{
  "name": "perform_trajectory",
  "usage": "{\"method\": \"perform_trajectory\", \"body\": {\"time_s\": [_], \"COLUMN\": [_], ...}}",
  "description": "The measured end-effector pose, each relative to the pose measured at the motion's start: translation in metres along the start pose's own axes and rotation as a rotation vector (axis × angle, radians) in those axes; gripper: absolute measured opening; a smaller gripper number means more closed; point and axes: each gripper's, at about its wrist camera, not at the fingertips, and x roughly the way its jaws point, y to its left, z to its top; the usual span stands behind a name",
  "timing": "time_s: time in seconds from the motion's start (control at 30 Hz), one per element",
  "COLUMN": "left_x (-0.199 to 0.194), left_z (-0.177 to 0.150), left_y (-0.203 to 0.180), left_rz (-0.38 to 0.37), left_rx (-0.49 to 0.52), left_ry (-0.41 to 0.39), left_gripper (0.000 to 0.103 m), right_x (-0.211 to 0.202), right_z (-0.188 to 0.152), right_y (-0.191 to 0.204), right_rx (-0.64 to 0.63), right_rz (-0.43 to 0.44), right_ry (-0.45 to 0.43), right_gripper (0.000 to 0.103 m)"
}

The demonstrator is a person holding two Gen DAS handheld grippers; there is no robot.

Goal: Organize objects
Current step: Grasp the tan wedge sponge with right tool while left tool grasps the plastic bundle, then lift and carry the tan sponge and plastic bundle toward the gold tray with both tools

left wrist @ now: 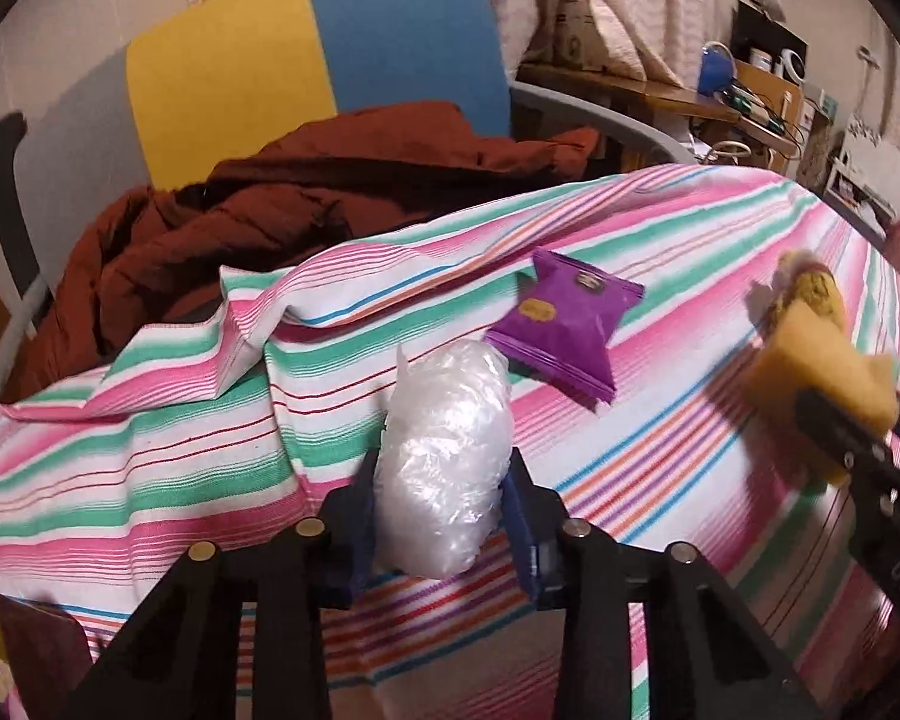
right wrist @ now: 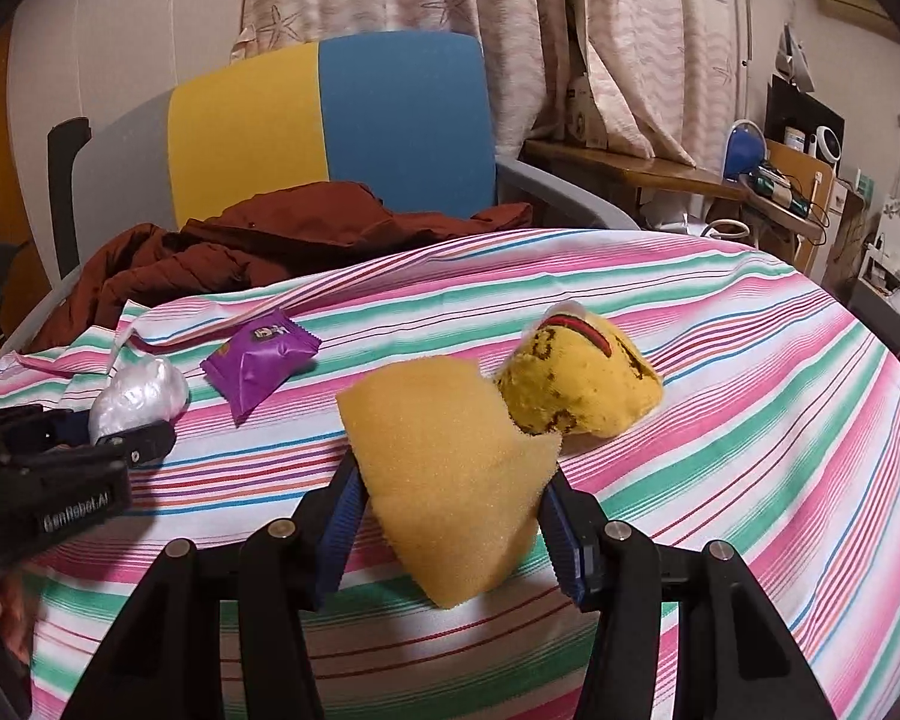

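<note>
My left gripper (left wrist: 444,480) is shut on a crumpled clear plastic bag (left wrist: 444,456) and holds it above the striped tablecloth (left wrist: 150,468). The bag also shows at the left of the right wrist view (right wrist: 141,393). My right gripper (right wrist: 450,504) is shut on a yellow sponge (right wrist: 450,468); in the left wrist view the sponge (left wrist: 810,372) is at the far right. A purple snack packet (left wrist: 561,324) lies flat just beyond the bag, also in the right wrist view (right wrist: 261,360). A yellow plush toy (right wrist: 576,384) with a red mouth lies right behind the sponge.
A rust-brown jacket (left wrist: 282,204) is piled on a yellow-and-blue chair (left wrist: 306,60) behind the table's far edge. A wooden shelf (right wrist: 660,174) with small items stands at the back right. A dark red box (left wrist: 30,642) shows at the bottom left corner.
</note>
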Motion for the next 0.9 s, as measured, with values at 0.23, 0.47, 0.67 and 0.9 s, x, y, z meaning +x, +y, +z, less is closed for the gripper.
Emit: {"method": "perform_trajectory", "body": {"time_s": [0.23, 0.47, 0.67, 0.9], "left_x": [-0.022, -0.053, -0.064, -0.075], "left_z": [-0.009, -0.026, -0.039, -0.065], "left_y": [-0.005, -0.014, -0.013, -0.005], "left_rz": [0.079, 0.061, -0.002, -0.039], "left_rx": [0.011, 0.029, -0.04, -0.123], "left_ry": [-0.092, -0.165, -0.123, -0.086], "left_gripper": [0.034, 0.034, 0.034, 0.034], "right_x": [-0.001, -0.002, -0.004, -0.008], "right_z": [-0.001, -0.001, -0.002, -0.001], "right_y": [0.001, 0.009, 0.013, 0.013], "right_rx": [-0.004, -0.048, -0.069, -0.071], "right_rz": [-0.023, -0.057, -0.076, -0.093], "right_ry": [-0.008, -0.018, -0.026, -0.038], "right_gripper": [0.056, 0.056, 0.056, 0.056]}}
